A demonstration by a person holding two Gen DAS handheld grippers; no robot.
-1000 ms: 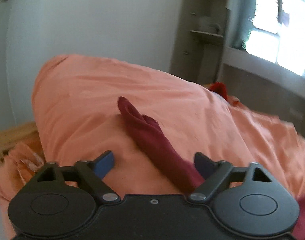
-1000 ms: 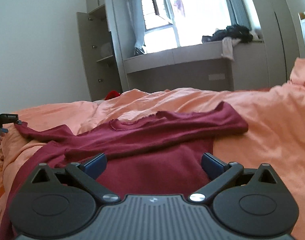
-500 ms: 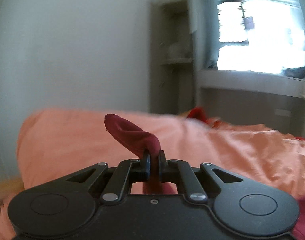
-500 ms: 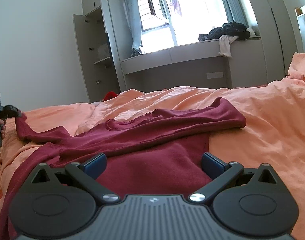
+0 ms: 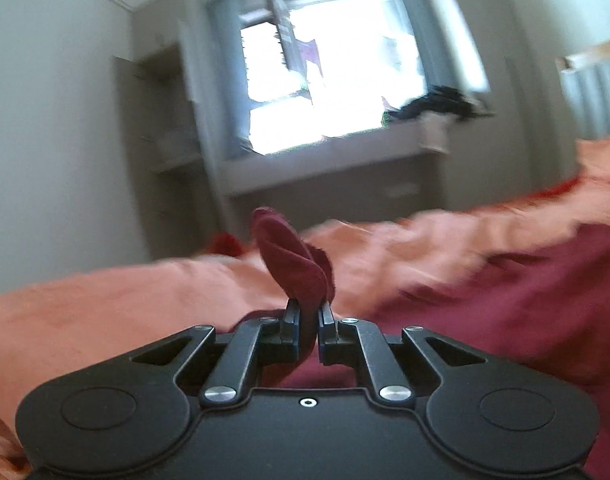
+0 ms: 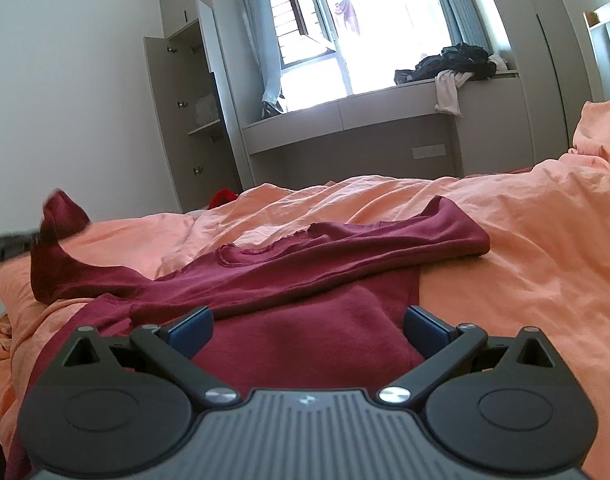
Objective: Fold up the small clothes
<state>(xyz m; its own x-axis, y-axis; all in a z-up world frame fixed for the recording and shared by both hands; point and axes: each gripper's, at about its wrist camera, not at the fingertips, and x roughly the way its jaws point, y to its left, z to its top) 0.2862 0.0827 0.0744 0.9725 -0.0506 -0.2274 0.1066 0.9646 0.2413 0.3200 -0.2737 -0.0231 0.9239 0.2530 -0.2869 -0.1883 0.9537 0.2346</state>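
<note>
A dark red long-sleeved top [image 6: 305, 320] lies on the orange bed cover [image 6: 525, 240], with its right sleeve [image 6: 405, 240] folded across the chest. My left gripper [image 5: 308, 320] is shut on the left sleeve's cuff [image 5: 293, 256] and holds it up off the bed. That raised cuff [image 6: 59, 216] shows at the far left of the right wrist view, with the left gripper [image 6: 5, 246] blurred beside it. My right gripper [image 6: 307, 328] is open and empty, low over the top's body.
An open wardrobe [image 6: 193, 112] stands beyond the bed at the left. A window bench [image 6: 385, 120] with a heap of dark clothes [image 6: 453, 62] runs along the far wall. A small red item [image 6: 223, 198] lies at the bed's far edge.
My left gripper has shut on the sleeve cuff, lifted it and swung right towards the top's body. My right gripper has stayed open and dropped slightly.
</note>
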